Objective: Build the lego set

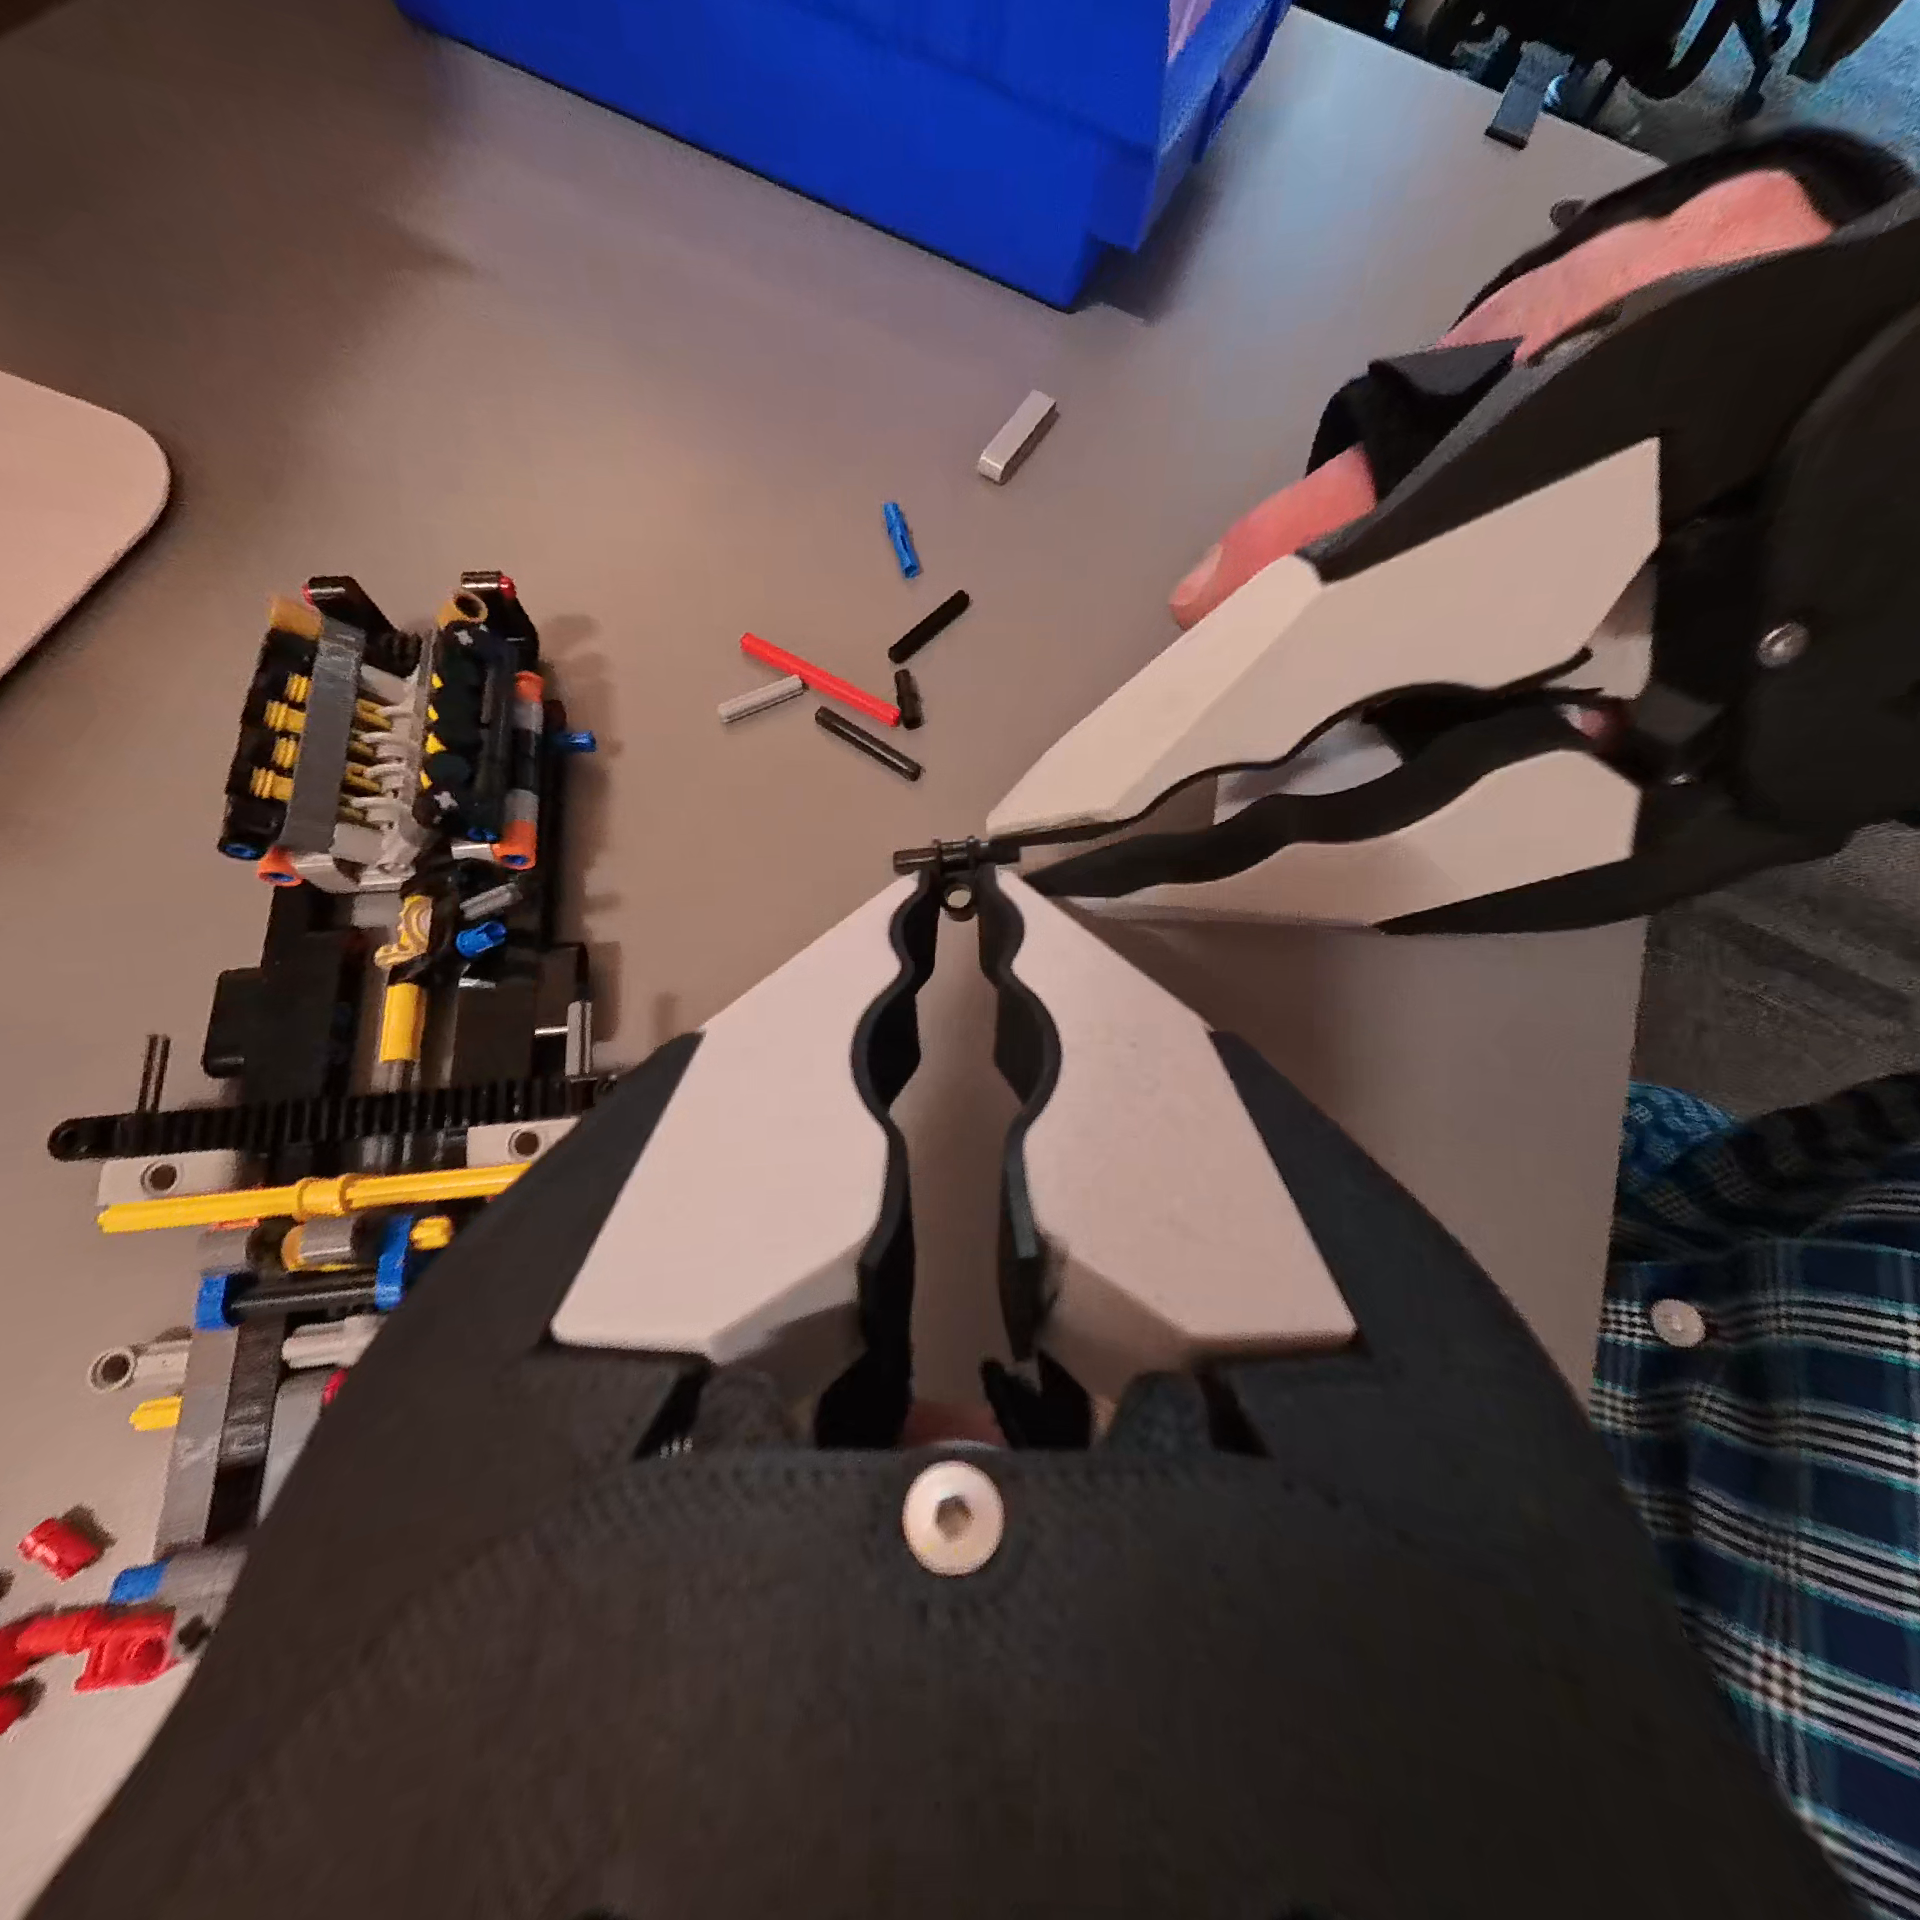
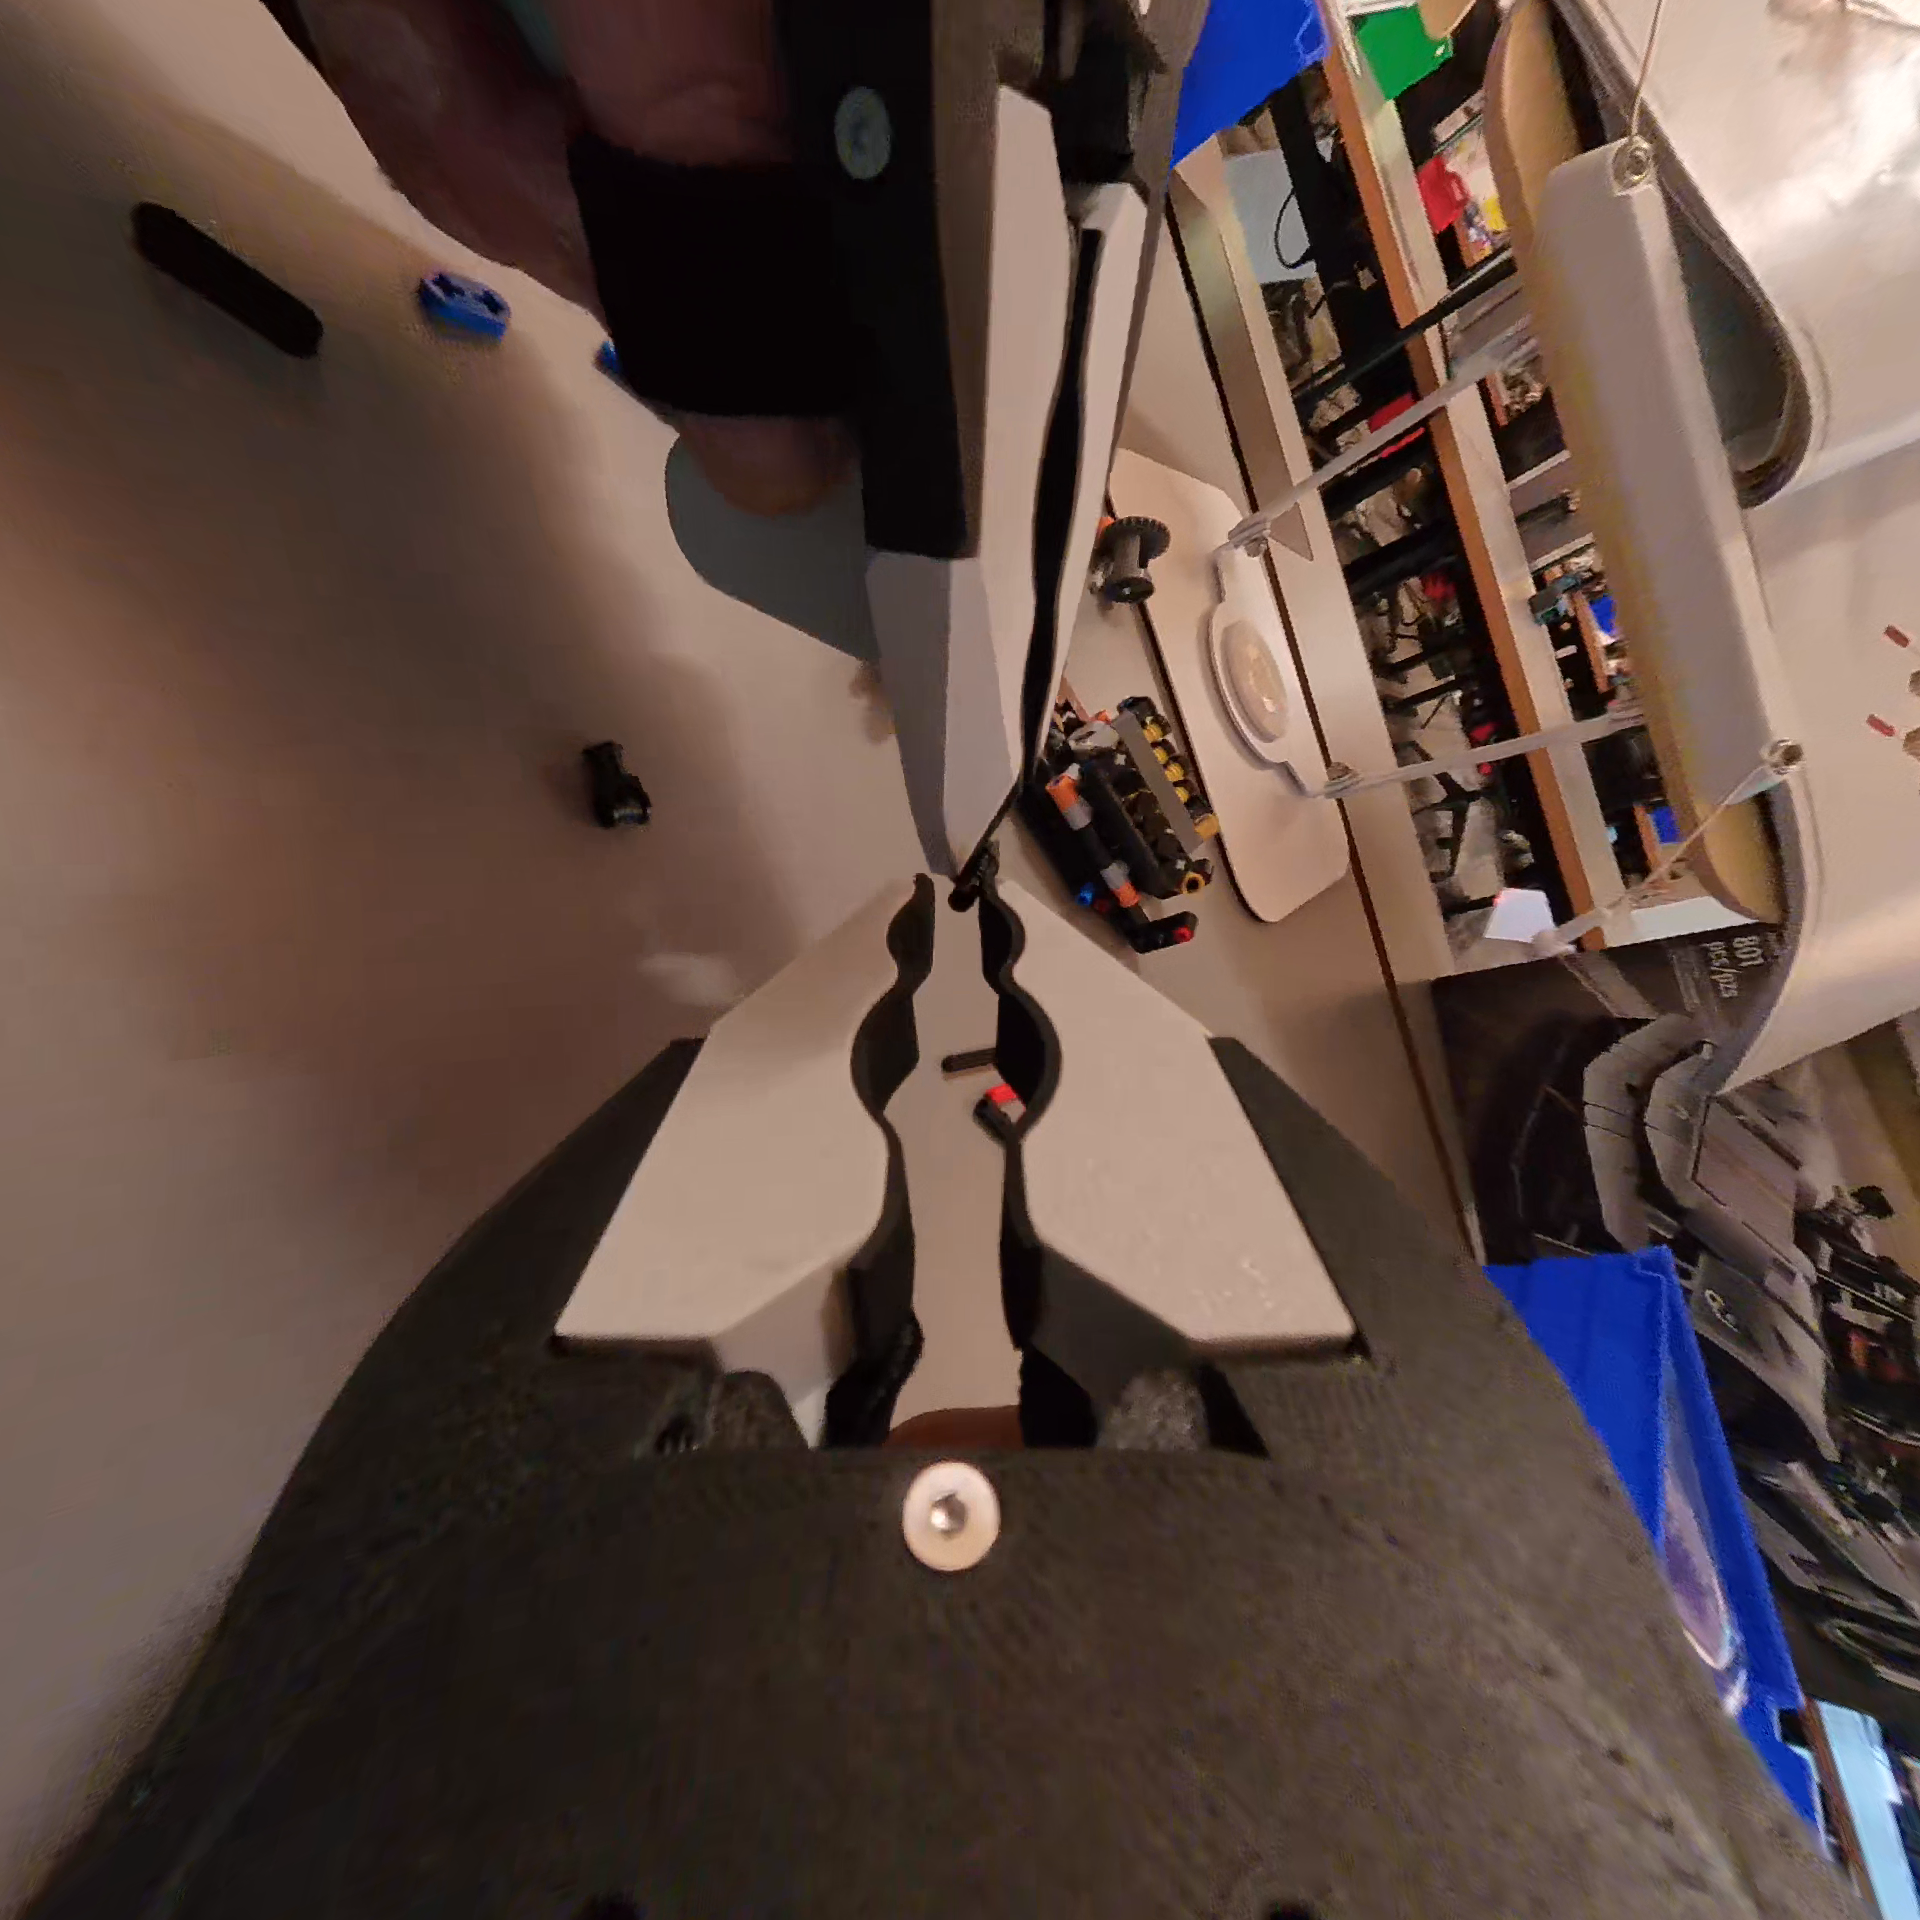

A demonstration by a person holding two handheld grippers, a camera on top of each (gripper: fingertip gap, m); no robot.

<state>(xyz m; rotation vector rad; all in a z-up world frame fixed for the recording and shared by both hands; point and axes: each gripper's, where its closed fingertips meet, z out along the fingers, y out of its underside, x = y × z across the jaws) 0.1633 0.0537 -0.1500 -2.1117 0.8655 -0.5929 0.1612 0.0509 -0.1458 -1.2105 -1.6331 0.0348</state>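
Left wrist view showed the left gripper (image 1: 956, 883) nearly closed, its tips pinching a small black connector (image 1: 957, 891) held above the grey surface (image 1: 623, 416), with a thin black pin (image 1: 940, 856) lying crosswise through the connector's top. The right gripper (image 1: 1013, 852) came in from the right, its jaws almost together on the pin's near end, though whether it truly clamped the pin or only touched it could not be told. To the left the partly built lego chassis (image 1: 384, 831) lay flat on the surface, well apart from both grippers, and a scatter of loose axles (image 1: 831, 686) rested between it and the blue box (image 1: 935, 135). Right wrist view gave the same meeting from the side: the right gripper (image 2: 961, 899) had its fingers (image 2: 914, 925) slightly parted at the tips, the black piece (image 2: 975, 878) just ahead of them. The connector looked light, stiff and smooth, so probably inclined to twist or slip out under a sideways push; holding it by its flat sides seemed soundest, and the pin best taken near its end and pressed straight along its own axis
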